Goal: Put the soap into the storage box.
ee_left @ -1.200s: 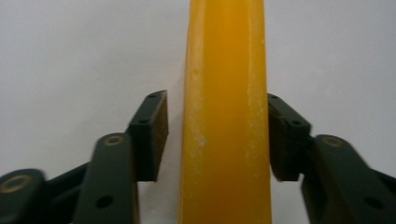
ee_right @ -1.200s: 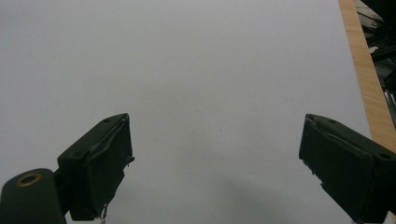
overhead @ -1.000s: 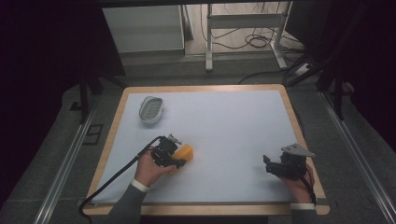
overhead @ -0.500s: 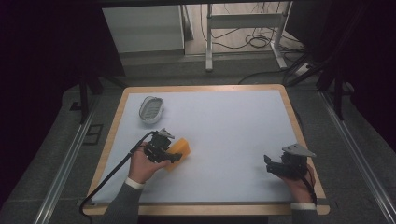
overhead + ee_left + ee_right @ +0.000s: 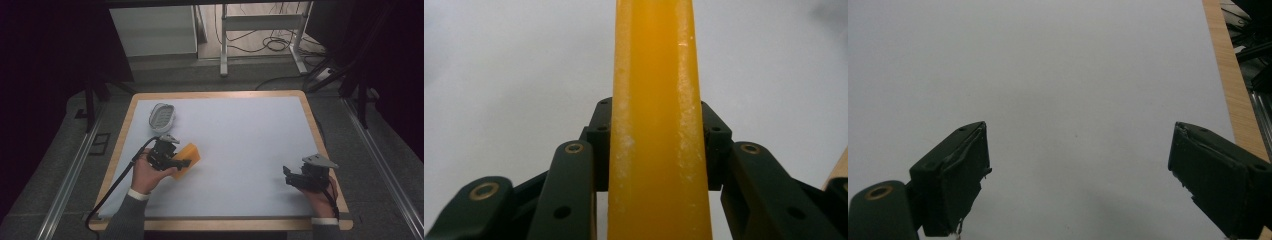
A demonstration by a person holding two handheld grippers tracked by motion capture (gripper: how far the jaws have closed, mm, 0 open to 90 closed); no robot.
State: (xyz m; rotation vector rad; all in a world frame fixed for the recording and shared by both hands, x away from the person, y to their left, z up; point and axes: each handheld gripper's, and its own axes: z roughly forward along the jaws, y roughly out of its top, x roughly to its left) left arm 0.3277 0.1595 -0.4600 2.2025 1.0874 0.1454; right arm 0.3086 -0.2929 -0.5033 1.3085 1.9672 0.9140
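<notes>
An orange block [image 5: 190,151] is lifted a little off the white tabletop [image 5: 240,130] at the left, and my left gripper [image 5: 181,161] is shut on it. In the left gripper view the orange block [image 5: 656,125] stands on edge between the black pads [image 5: 600,131], which press on both of its sides. My right gripper [image 5: 288,175] rests low near the table's right front corner. The right gripper [image 5: 1078,175] is open in its own view, with bare white surface between its fingers [image 5: 955,170].
A white oval dish [image 5: 162,116] with a ribbed grey inside sits at the table's far left, beyond the left hand. The table's wooden rim [image 5: 215,94] frames the white surface. Its right wooden edge [image 5: 1233,85] runs just beside the right gripper.
The left hand has carried the orange block leftward and a little away from the front edge, rising slightly. The right hand has kept still.
</notes>
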